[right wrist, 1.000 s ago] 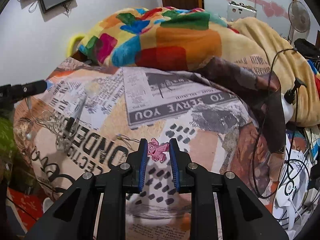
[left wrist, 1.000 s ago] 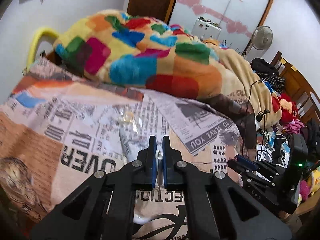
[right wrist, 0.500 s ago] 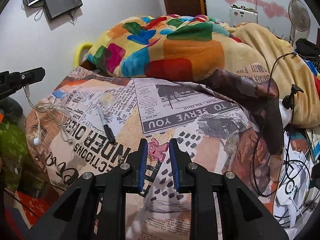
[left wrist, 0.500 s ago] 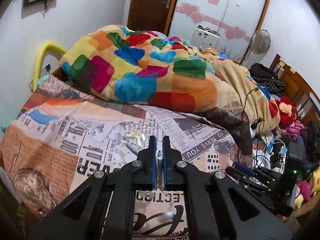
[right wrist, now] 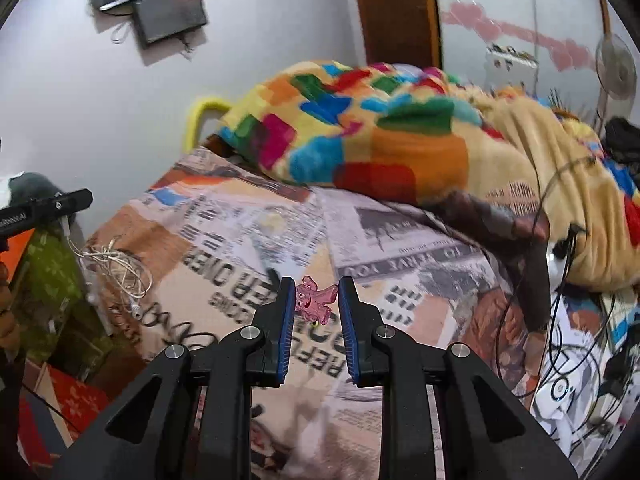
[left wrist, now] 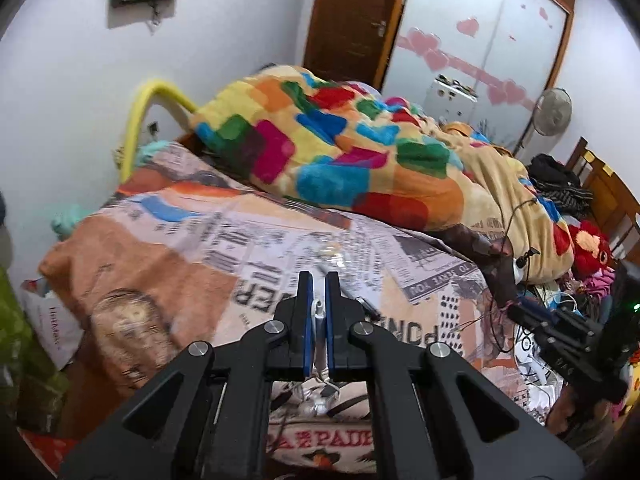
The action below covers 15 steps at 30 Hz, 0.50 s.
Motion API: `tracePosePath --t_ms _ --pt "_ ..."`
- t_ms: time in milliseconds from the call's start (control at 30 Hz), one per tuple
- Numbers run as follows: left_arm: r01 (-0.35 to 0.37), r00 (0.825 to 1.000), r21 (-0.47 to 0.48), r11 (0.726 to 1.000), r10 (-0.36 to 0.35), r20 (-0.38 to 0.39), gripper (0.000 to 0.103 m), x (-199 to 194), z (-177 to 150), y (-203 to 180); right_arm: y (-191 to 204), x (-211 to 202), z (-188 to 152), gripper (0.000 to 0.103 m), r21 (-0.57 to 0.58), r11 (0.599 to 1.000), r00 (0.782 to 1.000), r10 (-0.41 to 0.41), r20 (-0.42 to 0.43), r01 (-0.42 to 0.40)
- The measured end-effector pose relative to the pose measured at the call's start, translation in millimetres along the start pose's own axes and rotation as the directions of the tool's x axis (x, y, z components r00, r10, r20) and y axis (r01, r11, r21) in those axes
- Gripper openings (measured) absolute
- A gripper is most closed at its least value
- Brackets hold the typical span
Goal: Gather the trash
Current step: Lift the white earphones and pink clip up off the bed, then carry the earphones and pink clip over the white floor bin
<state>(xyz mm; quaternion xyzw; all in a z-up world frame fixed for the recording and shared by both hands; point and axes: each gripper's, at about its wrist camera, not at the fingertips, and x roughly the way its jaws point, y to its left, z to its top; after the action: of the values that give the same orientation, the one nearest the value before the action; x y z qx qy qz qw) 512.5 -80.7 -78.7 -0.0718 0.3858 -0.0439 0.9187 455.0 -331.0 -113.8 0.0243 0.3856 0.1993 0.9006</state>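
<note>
I have my left tongs [left wrist: 319,280] nearly closed on a tangle of white earphones [right wrist: 120,270], the plug pinched between the pads and the cord dangling off the bed's [left wrist: 160,264] left edge. My right tongs [right wrist: 316,286] are partly closed on a small pink wrapper [right wrist: 315,299], which looks pinched between the pads. I judge two pieces collected, neither dropped off yet. Left on the bed: a pen [left wrist: 360,300] and a clear wrapper [left wrist: 328,254] toward the middle, near the blanket [left wrist: 340,152]. I see no bin.
</note>
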Motion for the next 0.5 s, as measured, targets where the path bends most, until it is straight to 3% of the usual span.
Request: tracePosePath --t_ms 500 --pt "-0.143 0.986 -0.128 0.981 0.152 0.064 0.004 -139 -68 100 138 -59 -6 0.02 -0.206 0.966 0.985 0.168 0.047 -0.155"
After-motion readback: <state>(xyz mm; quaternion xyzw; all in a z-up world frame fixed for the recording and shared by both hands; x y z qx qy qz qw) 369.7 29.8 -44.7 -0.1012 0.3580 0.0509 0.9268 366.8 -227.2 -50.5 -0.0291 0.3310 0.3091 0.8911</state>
